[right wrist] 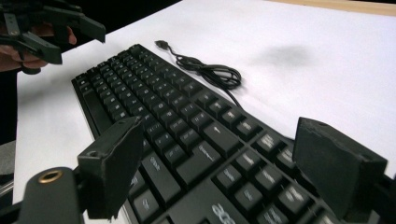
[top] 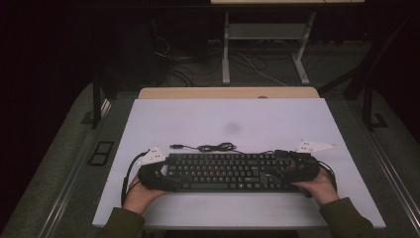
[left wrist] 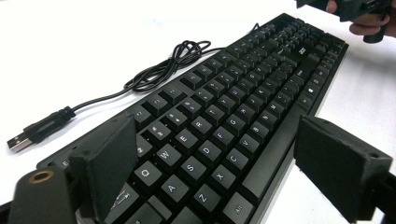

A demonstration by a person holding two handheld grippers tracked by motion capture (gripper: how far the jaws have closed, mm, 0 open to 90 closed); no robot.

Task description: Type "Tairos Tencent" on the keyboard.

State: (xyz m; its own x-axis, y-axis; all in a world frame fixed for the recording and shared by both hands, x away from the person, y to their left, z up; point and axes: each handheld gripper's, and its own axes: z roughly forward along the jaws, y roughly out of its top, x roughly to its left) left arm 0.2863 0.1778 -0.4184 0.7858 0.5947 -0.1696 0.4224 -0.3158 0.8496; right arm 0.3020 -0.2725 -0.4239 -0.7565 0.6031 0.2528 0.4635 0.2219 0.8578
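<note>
Two grippers are set at opposite ends of the black keyboard [top: 225,171], which lies flat near the front edge of the white table [top: 198,119]. The left gripper [left wrist: 205,172] and right gripper [right wrist: 215,172] are held with jaws spread astride its ends, apparently for a two-handed lift. Beyond, its USB cable [top: 210,147] lies coiled (unplugged). No containers are seen.
</note>
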